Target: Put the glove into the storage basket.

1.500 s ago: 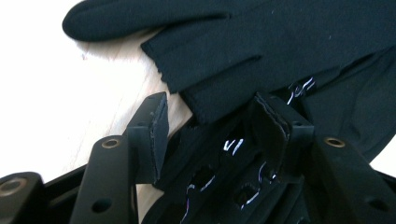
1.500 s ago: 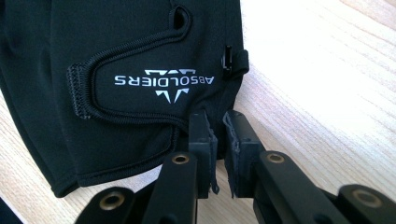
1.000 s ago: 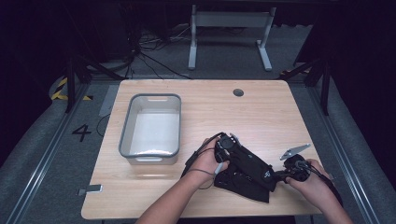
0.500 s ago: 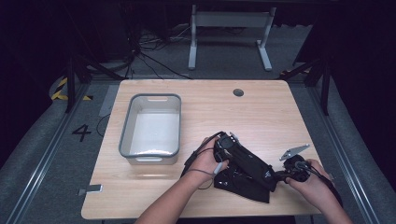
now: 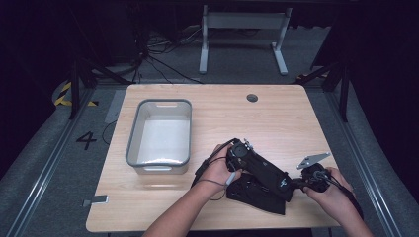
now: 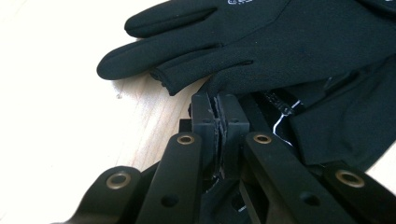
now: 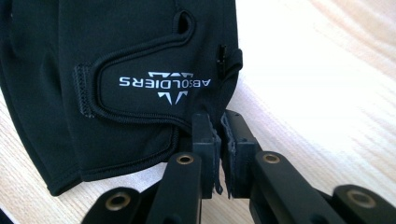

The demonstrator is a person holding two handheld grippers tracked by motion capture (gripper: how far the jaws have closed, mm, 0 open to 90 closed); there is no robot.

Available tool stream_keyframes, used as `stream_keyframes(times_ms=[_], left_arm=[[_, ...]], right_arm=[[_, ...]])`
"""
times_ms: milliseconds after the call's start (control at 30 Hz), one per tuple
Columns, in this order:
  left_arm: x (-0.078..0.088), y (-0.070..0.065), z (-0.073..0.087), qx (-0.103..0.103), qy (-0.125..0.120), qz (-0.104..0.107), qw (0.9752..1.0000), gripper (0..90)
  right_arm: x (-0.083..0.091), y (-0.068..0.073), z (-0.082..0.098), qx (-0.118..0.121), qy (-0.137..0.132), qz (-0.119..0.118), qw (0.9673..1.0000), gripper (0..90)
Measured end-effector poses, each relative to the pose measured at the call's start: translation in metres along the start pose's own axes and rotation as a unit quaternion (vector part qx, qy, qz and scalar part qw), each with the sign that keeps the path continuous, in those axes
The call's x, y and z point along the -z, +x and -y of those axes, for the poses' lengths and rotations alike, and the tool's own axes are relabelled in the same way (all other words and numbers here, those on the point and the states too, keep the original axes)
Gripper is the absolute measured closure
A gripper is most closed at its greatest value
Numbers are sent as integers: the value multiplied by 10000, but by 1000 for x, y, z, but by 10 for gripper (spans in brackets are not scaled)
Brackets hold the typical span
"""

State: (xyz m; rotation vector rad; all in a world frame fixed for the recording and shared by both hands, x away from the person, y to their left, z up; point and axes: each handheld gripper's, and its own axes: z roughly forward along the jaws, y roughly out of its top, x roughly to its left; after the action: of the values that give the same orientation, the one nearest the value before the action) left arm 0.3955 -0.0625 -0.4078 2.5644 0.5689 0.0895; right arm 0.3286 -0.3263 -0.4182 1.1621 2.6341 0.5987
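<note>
Right now both sets of jaws are clamped on black fabric. In the left gripper view the left gripper (image 6: 215,105) has its jaws pressed together on the edge of a black glove (image 6: 261,42) near its finger end, the glove's fingers spread over the wood just beyond. In the right gripper view the right gripper (image 7: 219,128) pinches the cuff edge of the same glove (image 7: 126,70), beside the strap with white lettering (it reads upside down from there). From above, the glove (image 5: 264,170) stretches between the two grippers at the near right of the tabletop (image 5: 222,108), over a second dark piece (image 5: 252,193) that lies flat, likely its pair. The grey bin (image 5: 160,136) stands well apart to the left, and it looks bare inside. So I judge the grasp done and the carrying over to the bin not yet begun, with the second piece waiting.
</note>
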Motion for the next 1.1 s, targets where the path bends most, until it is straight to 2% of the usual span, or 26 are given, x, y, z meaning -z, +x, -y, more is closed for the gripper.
stream_keyframes(times_ms=[67, 300, 567, 833, 1100], left_arm=[[9, -4, 2, -36, -62, -16, 10000, 875], [26, -12, 7, -79, -151, -50, 9998, 875], [44, -22, 17, -99, -160, -89, 9998, 875], [59, -33, 25, -116, -105, -119, 9998, 874], [63, -37, 32, -66, 21, -103, 9999, 875]], right_arm=[[6, 0, -1, 51, -142, 82, 9999, 850], [14, 0, -5, 114, -300, 136, 9994, 851], [21, 4, -17, 342, -434, 160, 9983, 850], [25, 8, -26, 521, -507, 137, 9973, 850], [21, 12, -33, 669, -442, 77, 9967, 850]])
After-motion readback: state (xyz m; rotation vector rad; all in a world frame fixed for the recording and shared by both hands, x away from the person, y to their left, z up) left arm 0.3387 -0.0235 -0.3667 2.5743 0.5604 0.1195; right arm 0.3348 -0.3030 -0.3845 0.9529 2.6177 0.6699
